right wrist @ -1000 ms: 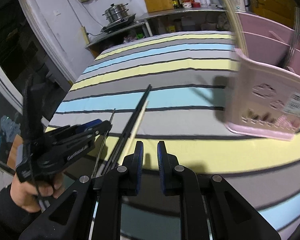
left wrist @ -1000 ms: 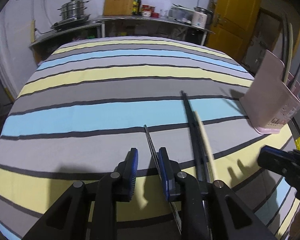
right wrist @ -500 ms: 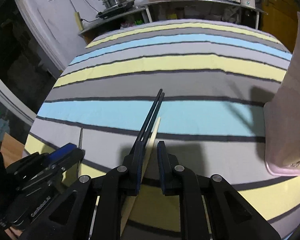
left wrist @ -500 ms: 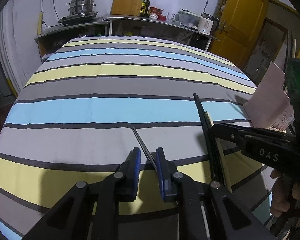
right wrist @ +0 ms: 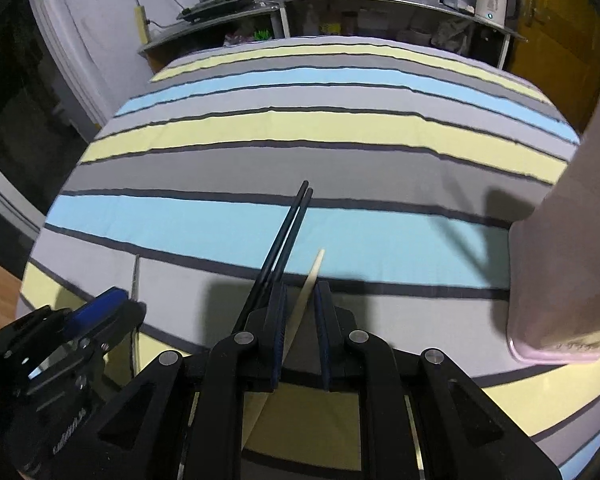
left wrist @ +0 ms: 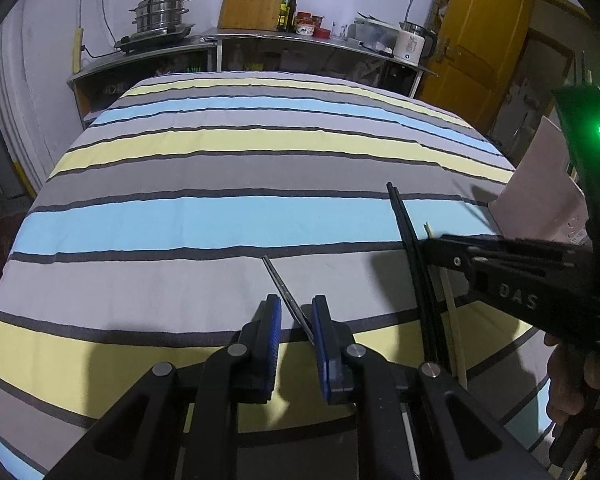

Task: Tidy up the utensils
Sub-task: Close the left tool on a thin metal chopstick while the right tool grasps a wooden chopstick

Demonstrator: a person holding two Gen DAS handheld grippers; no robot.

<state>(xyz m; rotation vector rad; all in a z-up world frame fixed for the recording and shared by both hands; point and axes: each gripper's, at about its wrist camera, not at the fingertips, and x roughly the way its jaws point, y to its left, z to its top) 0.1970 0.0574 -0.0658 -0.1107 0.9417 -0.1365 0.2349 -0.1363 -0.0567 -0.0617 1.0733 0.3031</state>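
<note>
Setting: a surface [left wrist: 220, 216] under a cloth striped grey, blue and yellow; a kitchen counter with pots stands behind it.

Left tongs [left wrist: 296, 320]: jaws part-open, straddling a thin metal chopstick [left wrist: 278, 280] that lies flat on the cloth. It touches the right-hand pad; the other pad stands clear, so this reads as lined up for a grasp, not yet a grip.

Right tongs [right wrist: 300, 308]: jaws apart around a pale wooden chopstick [right wrist: 312, 276], which slants between the blue pads. I cannot tell whether both pads press on it.

Black chopsticks [right wrist: 288, 232]: a pair lying side by side just left of the pale one, passing outside the right tongs' left jaw, so they are likely left for a later turn.

Pink holder [right wrist: 560, 264]: stands upright at the right edge of the surface, near the sticks, probably where they belong.

Task judgement: early; the visible sticks all lie on the cloth.
</note>
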